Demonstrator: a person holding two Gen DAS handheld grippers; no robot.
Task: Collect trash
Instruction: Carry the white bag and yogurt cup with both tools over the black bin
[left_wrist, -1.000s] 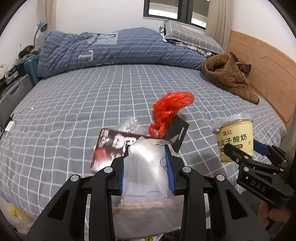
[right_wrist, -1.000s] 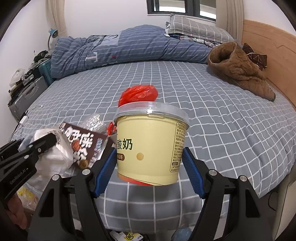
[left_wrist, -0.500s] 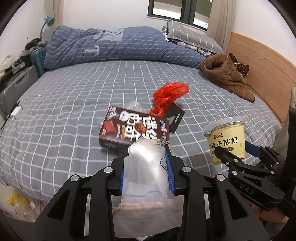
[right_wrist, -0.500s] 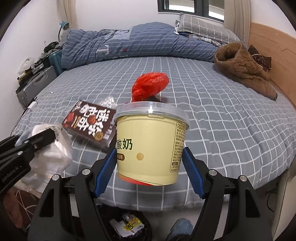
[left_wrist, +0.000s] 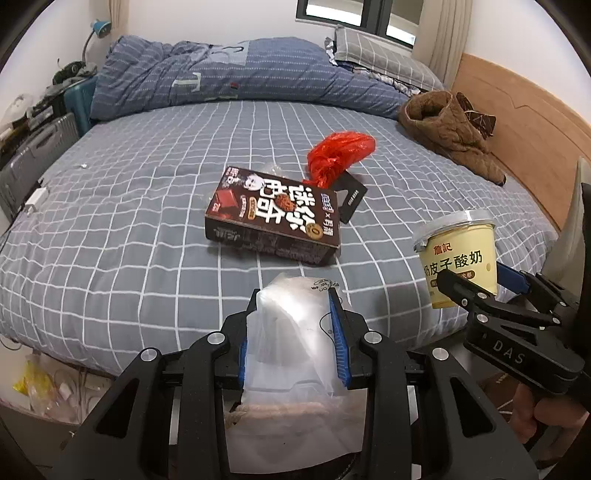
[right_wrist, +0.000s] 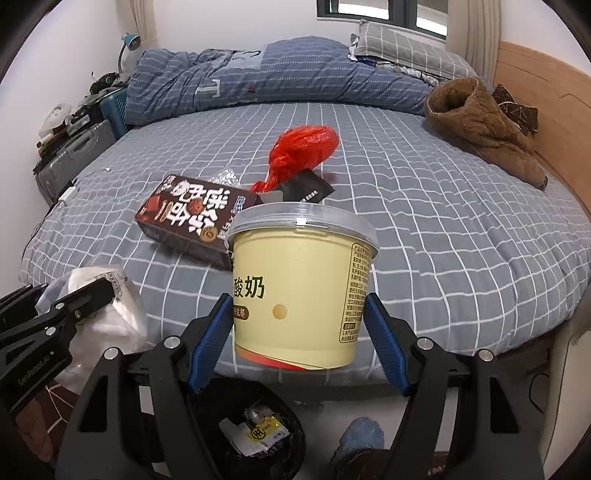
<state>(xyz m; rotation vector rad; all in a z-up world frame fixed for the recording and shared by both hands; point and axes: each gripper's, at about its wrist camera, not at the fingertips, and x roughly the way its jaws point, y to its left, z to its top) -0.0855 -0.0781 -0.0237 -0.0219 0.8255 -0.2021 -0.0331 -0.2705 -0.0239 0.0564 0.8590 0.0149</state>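
As the left wrist view looks down its own fingers, the left tongs (left_wrist: 293, 332) are pinching a crumpled, translucent white plastic bag (left_wrist: 291, 332), their blue pads pressed into its sides. Straight ahead, beyond the bag, a dark brown cardboard snack box (left_wrist: 275, 216) lies flat on the grey checked bed (left_wrist: 129, 221), its long axis running across the view. Just behind the box's far right corner sit a crumpled red plastic bag (left_wrist: 338, 155) and a small black card (left_wrist: 352, 197), both touching or nearly touching the box. Right of the box and nearer the bed's edge, the right tongs (left_wrist: 476, 288) carry a pale yellow yoghurt tub with a clear lid (left_wrist: 458, 258).

In the right wrist view, the right tongs (right_wrist: 299, 321) are spread wide yet clamped on that tub (right_wrist: 299, 288), which stands upright between the pads. The box (right_wrist: 195, 218) lies ahead and to the left of the tub, the red bag (right_wrist: 303, 151) behind the box. Directly below the tub, on the floor off the bed's near edge, a dark bin with wrappers inside (right_wrist: 258, 432) shows between the fingers. The left tongs (right_wrist: 79, 295) with their white bag (right_wrist: 107, 317) hang left of the bin.

By my reckoning the drop turns on that alignment: the tub is almost over the bin, so the right hand is the nearer, while the left must shift rightward.
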